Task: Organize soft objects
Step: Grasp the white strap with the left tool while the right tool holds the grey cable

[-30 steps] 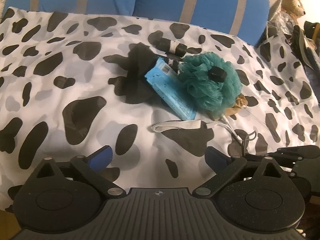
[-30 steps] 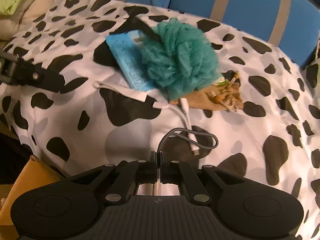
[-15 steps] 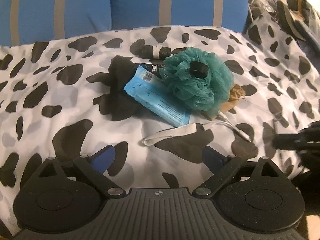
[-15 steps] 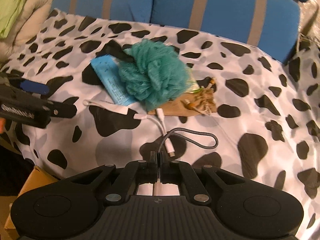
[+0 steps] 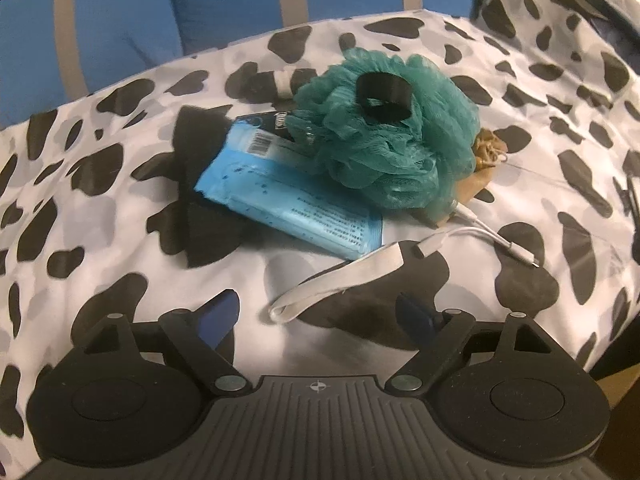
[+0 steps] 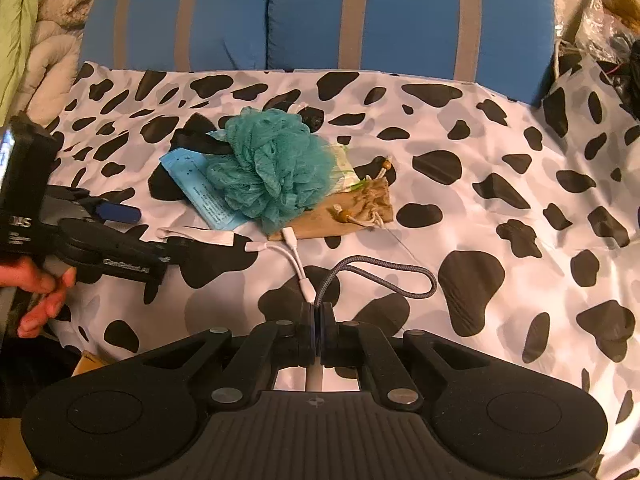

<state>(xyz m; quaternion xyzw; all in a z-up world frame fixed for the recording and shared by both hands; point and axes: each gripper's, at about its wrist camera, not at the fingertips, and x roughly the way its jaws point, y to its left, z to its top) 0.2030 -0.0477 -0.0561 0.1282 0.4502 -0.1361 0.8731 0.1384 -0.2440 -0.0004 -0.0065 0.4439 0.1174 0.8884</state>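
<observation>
A teal mesh bath puff [image 5: 384, 136] [image 6: 272, 168] lies on the cow-print sheet [image 5: 100, 240], with a black band [image 5: 382, 96] on top of it. It rests partly on a blue wipes pack [image 5: 288, 196] [image 6: 200, 188] and a burlap pouch [image 6: 360, 208]. A white strap [image 5: 344, 276] [image 6: 196, 236] trails toward me. My left gripper [image 5: 318, 316] [image 6: 140, 240] hangs low over the strap's looped end. Its jaws are closing, wide apart and not touching the strap. My right gripper [image 6: 316, 312] is shut on a grey braided cable [image 6: 384, 272], lifted off the sheet beside a white adapter cable [image 6: 296, 256].
Blue cushions with grey stripes [image 6: 360, 20] line the back. A black cloth [image 5: 200, 200] lies under the wipes pack, and a rolled black item [image 5: 276, 78] sits behind it. Bedding [image 6: 36, 40] is piled far left, with clutter [image 6: 600, 20] far right. A person's hand [image 6: 40, 292] holds the left gripper.
My left gripper has rolled and come down closer to the strap's loop, and its fingers have narrowed a little. My right gripper has risen and drawn back with the grey cable.
</observation>
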